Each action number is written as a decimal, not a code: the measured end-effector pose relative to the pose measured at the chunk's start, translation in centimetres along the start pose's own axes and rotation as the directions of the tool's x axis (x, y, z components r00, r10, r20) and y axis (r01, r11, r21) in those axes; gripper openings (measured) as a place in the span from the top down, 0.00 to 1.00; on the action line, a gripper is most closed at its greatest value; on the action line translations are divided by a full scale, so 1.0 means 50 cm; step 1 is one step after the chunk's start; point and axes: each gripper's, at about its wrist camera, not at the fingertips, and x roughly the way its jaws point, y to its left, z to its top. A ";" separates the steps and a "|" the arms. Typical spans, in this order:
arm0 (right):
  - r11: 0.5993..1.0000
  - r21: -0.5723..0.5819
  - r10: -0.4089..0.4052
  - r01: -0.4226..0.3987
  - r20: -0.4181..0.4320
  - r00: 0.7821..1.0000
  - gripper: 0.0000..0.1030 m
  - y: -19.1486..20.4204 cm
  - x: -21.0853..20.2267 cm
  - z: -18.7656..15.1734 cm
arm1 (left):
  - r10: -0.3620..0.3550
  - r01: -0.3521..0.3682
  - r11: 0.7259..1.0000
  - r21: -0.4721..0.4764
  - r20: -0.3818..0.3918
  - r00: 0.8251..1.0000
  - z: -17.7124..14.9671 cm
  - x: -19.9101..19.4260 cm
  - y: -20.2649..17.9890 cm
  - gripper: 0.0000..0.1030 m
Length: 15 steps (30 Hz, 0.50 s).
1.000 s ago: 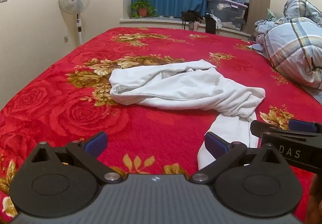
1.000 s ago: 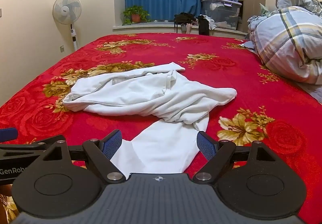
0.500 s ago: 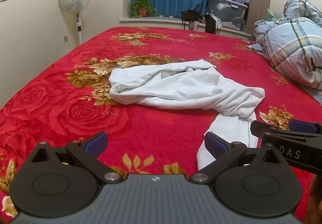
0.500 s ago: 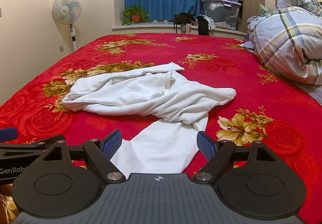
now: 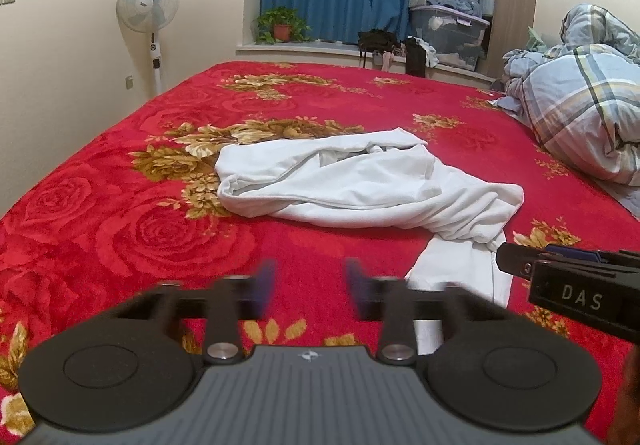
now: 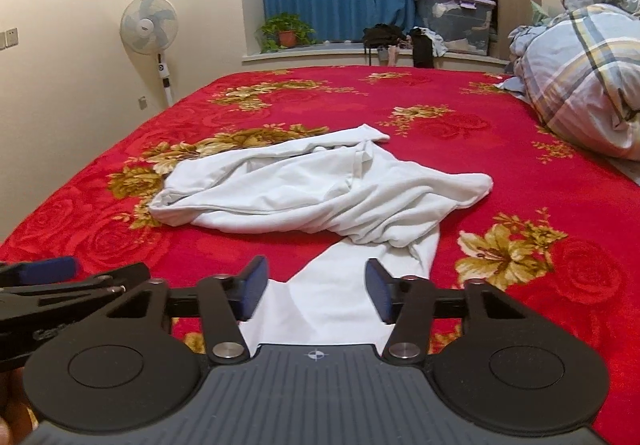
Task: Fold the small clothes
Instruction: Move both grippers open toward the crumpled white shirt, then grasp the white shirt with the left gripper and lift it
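The white garment (image 5: pixel 360 185) lies crumpled near the middle of the bed (image 5: pixel 120 213), on a red blanket with gold flowers; its bulk is bunched into a loose roll running across the bed, and 1 flat, narrower part trails toward the near edge; nothing about it looks folded, so by my reading the task is at its very start, with spreading, smoothing and every fold left to do; the left hand-held gripper (image 5: pixel 310 287) hovers over bare blanket just left of that trailing part, its jaws closing and blurred, with no cloth between them; the right hand-held gripper (image 6: pixel 316 289) hangs low over the trailing part, its jaws also closing, the white cloth showing beyond the gap, yet the pads do not appear to press on it, so I judge that neither holds anything; the 2 grippers sit close side by side, each visible at the edge of the other's view; a plaid quilt (image 5: pixel 580 117) is heaped at the far right of the bed, well apart from the garment.
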 end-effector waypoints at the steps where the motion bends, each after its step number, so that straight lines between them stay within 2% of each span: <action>1: 1.000 0.007 0.005 -0.005 -0.003 1.000 0.52 -0.003 0.000 0.002 | -0.005 0.005 1.000 -0.003 0.001 1.000 0.003 0.003 0.003 0.84; 6: 0.999 0.049 -0.008 0.009 -0.030 1.000 0.53 -0.027 0.008 0.012 | -0.022 0.022 1.000 0.006 -0.007 1.000 0.043 0.052 0.020 0.84; 10: 0.996 0.087 -0.010 0.014 -0.047 0.999 0.52 -0.050 0.007 0.018 | -0.026 0.027 0.999 0.019 -0.051 0.998 0.089 0.140 0.021 0.84; 12: 0.996 0.085 -0.013 0.017 -0.045 0.999 0.52 -0.059 0.004 0.021 | -0.050 0.051 0.998 0.021 -0.052 0.997 0.114 0.191 0.003 0.84; 15: 0.997 0.079 -0.023 0.027 -0.040 0.999 0.52 -0.076 0.001 0.024 | -0.128 0.127 0.992 -0.015 -0.076 0.989 0.143 0.270 -0.045 0.82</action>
